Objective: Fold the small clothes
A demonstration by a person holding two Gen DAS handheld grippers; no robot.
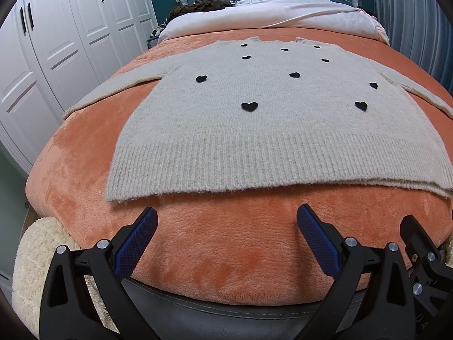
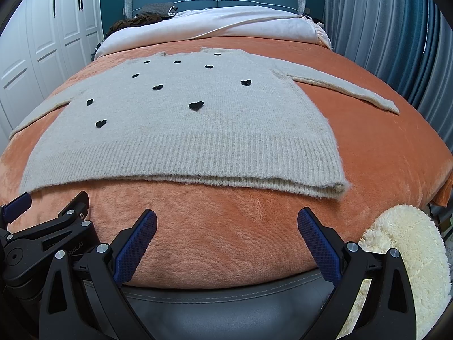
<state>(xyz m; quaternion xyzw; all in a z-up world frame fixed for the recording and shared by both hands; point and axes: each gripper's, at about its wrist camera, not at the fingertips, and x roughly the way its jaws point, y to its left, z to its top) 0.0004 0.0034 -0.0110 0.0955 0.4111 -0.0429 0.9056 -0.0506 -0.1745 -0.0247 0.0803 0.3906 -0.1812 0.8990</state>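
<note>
1 fuzzy ribbed-hem sweater point(image 1: 269, 130), black hearts point(image 1: 249, 106)

The left gripper point(image 1: 227, 212) is held with its jaws spread wide; nothing is caught between the blue pads point(image 1: 134, 245). The fingers are pointed forward and slightly down, level with each other. To the right of its right finger, part of the other tool's black frame is seen close by.

The right gripper point(image 2: 227, 214) is likewise held wide apart, with nothing between its pads point(image 2: 318, 245). Its fingers are levelled and aimed forward. Left of its left finger, the left gripper's frame and one blue tip are seen just beside it.
</note>
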